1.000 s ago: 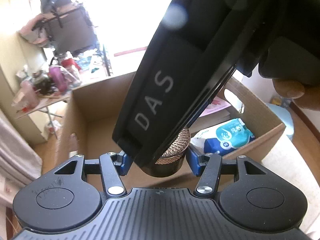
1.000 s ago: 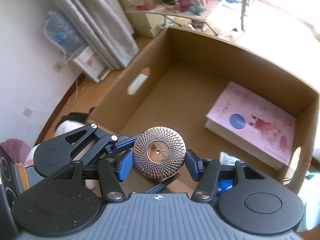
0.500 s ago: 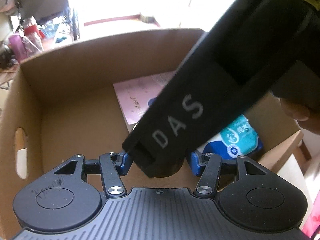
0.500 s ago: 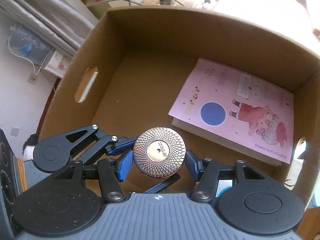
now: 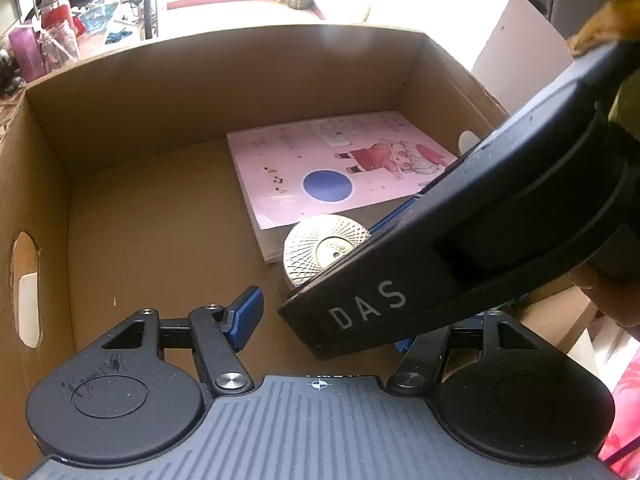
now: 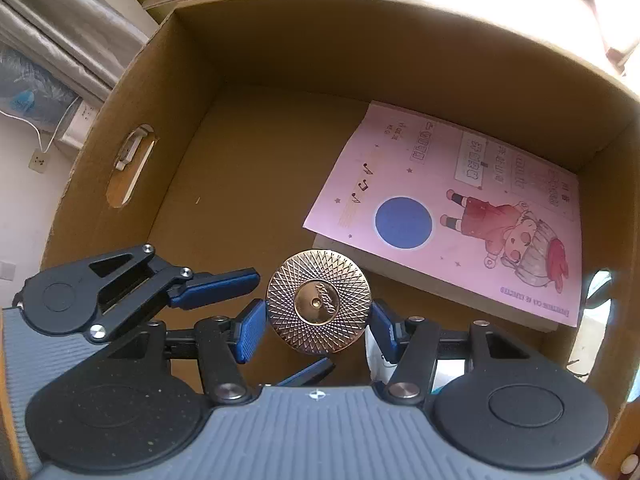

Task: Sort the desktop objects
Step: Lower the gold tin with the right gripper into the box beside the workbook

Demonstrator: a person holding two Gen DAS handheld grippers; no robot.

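right gripper (image 6: 318, 330) first: its blue fingers (image 6: 250, 330) are clamped on the sides of the round metal tin (image 6: 319, 305), lid patterned, held low inside the cardboard box (image 6: 248, 56). just to their left, the left gripper (image 5: 326, 320) has its fingers (image 5: 246, 316) spread, having just been opening, nothing pressed between them, only bare box floor. beyond the fingertips, the pink book (image 6: 452, 208) already lies flat in the box. so one item looks packed, the tin nearly delivered, release still to come. hidden: whether the tin's base touches the floor, the left gripper's far finger behind the right tool, and a pale something under the right fingers.
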